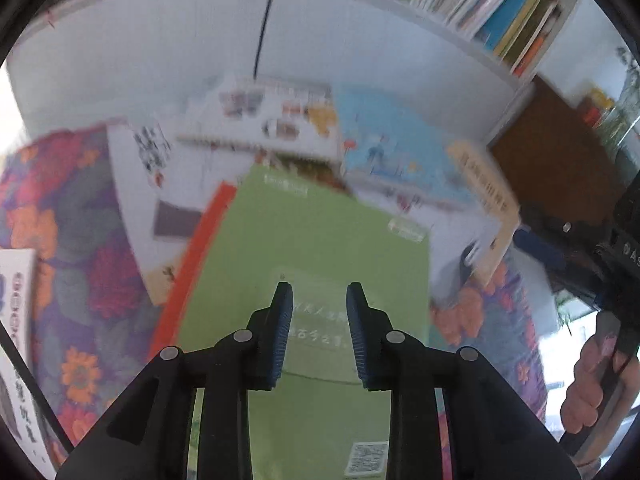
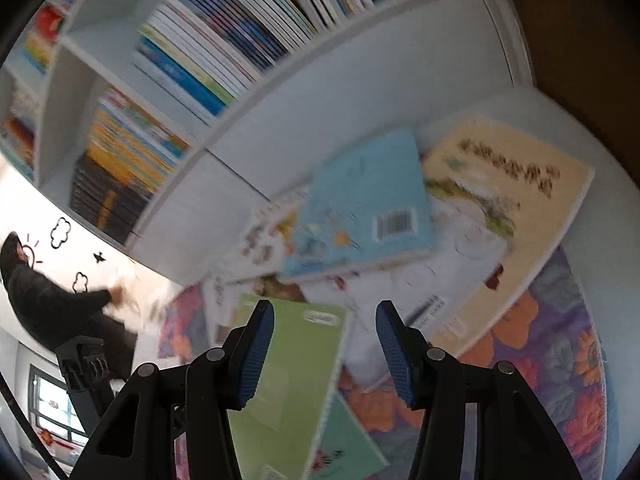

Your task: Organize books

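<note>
A loose pile of books lies on a floral cloth [image 1: 80, 240] below a white bookshelf [image 2: 280, 120]. On top, nearest me, is a green book [image 1: 312, 232] [image 2: 288, 368]. Behind it lie a light blue book [image 1: 392, 148] [image 2: 360, 208], a cream book [image 2: 500, 200] and white picture books [image 1: 260, 116]. A red-edged book [image 1: 192, 264] sticks out from under the green one. My left gripper [image 1: 320, 300] hovers over the green cover, jaws a little apart with nothing pinched. Over the green book's edge my right gripper [image 2: 325, 316] stands open and holds nothing. Both views are blurred.
Upright books fill the shelf rows [image 2: 224, 52] [image 1: 500, 12]. A person's hand [image 1: 592, 380] holds the other gripper at the right edge of the left wrist view. A person in black [image 2: 48, 292] is at the far left by a window [image 2: 52, 408]. A brown surface [image 1: 560, 160] borders the shelf's right.
</note>
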{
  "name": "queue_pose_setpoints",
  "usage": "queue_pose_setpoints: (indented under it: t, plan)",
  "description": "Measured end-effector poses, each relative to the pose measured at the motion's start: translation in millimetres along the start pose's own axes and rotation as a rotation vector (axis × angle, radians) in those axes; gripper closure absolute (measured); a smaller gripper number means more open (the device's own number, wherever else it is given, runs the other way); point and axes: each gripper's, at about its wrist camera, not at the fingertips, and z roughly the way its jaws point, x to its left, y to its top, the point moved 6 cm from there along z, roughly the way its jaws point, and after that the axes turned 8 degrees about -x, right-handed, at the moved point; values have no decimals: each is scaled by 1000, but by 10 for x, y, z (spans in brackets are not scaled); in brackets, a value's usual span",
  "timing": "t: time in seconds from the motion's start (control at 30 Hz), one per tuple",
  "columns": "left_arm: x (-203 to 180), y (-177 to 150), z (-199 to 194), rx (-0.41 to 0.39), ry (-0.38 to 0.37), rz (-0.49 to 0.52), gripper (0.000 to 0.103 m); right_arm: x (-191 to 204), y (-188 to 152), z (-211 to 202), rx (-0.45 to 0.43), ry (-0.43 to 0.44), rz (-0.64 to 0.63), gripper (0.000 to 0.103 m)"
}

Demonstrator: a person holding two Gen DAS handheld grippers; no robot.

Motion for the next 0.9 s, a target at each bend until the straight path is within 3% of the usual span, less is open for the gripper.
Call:
queue_pose_setpoints:
  t: [0.3,0.37,0.53,0.63,0.77,0.83,0.9]
  plan:
    - [132,-20,103,6,-40,-11,78,-492,-2,279,-60,17,220,52]
    - [125,-25,113,-3,-41,-6,77,-600,-38,330,-54,56,297,58]
    - [160,-25,111,-6,-62,-30,77,-684,-123,482,-50,160,431,60]
    - [182,-20,106,-1,-83,-40,77,-596,-117,510,-86,113,429,61]
    - [233,-14,99,7,-122,-73,77,-604,-169,642,-111,142,623,63]
    - [250,-14,103,15,-139,-91,77,-582,-139,645,-132,94,631,63]
    - [258,-16,97,24,-151,-100,77,-529,-117,712,-143,81,605,73]
